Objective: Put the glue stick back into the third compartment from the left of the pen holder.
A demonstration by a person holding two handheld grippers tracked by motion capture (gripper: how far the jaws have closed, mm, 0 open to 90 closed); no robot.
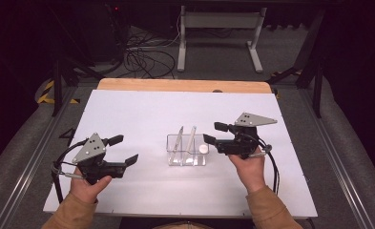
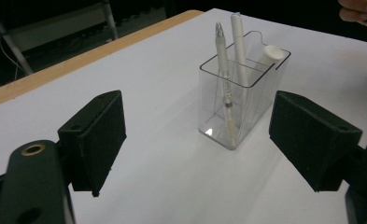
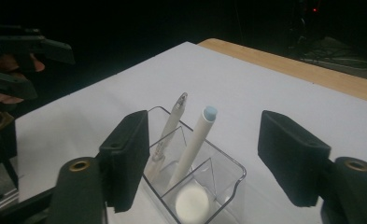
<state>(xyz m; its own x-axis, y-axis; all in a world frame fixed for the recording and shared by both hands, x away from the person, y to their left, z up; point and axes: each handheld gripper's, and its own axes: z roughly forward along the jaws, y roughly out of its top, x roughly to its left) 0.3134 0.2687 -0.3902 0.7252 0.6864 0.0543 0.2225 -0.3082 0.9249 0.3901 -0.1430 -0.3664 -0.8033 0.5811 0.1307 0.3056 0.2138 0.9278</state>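
L gripper [image 1: 126,149] at table's left, jaws spread wide w/ nothing between, well apart from the clear holder [image 1: 187,150] mid-table. Holder: two compartments, slim clear pen [image 2: 222,51] and white pen [image 2: 239,42] leaning in the left one, small white round piece [image 1: 203,149] (eraser or cap, can't tell) in the right one. R gripper [image 1: 213,133] just beside holder's right end, jaws apart over the rim, nothing gripped; prob. light, stiff, slick plastic throughout, holder easy to tip, so best taken across its short walls low down, pens pinched mid-barrel, round piece likely to slip.
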